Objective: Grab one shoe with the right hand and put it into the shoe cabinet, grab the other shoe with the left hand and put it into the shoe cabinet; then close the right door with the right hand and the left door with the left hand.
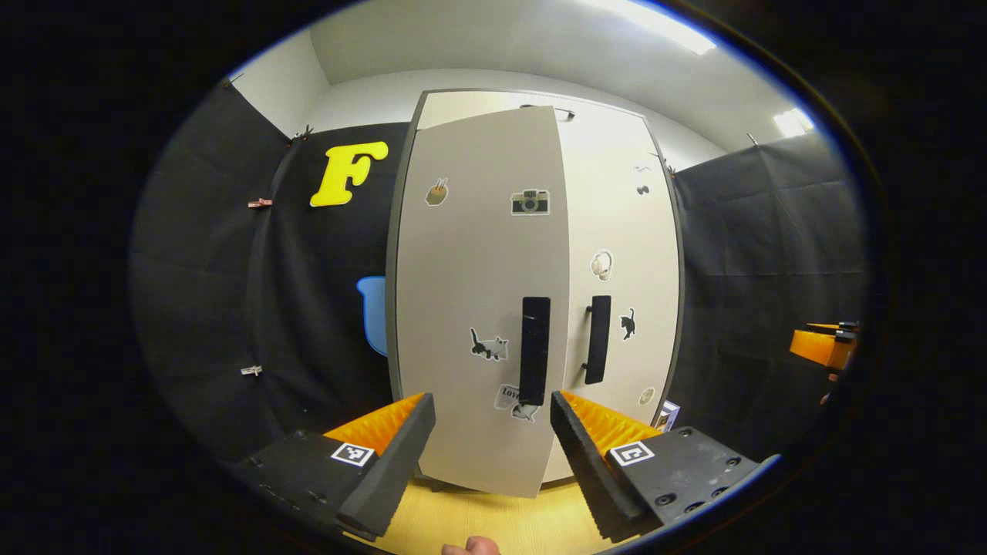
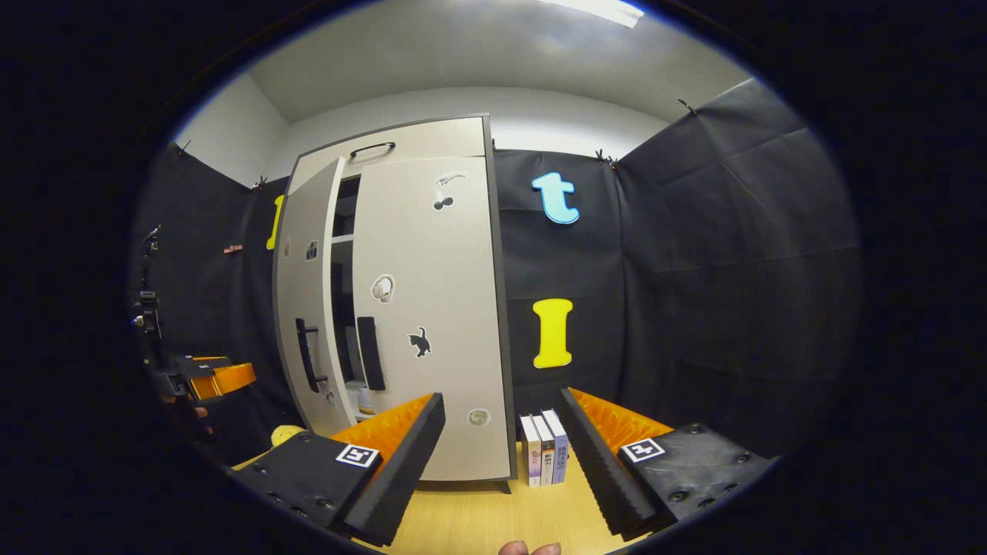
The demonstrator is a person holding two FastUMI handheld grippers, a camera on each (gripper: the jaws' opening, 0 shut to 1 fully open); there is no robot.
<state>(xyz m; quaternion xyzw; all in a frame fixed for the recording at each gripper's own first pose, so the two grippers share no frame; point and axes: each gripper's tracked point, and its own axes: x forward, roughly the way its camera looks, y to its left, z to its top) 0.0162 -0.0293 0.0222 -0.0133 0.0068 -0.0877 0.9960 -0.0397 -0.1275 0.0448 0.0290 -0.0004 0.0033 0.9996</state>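
Left gripper view is taken up by a light wooden floor (image 1: 493,512), black cloth walls, a white ceiling with a bright lamp, and the tall pale shoe cabinet (image 1: 617,254) standing against the back wall. Two doors are counted: the left door (image 1: 478,308) is swung partly ajar, the right door (image 1: 621,308) lies flush. Two dark vertical handles are seen, one per door, and several small stickers are spread over both. The left gripper (image 1: 493,439) is held spread and empty just before the left door. In the right gripper view, the right gripper (image 2: 501,455) is likewise held wide apart, gripping nothing, and three upright books (image 2: 544,447) are counted on the floor just beside the cabinet. Shelves are glimpsed through the gap between the doors; whether shoes lie inside cannot be told.
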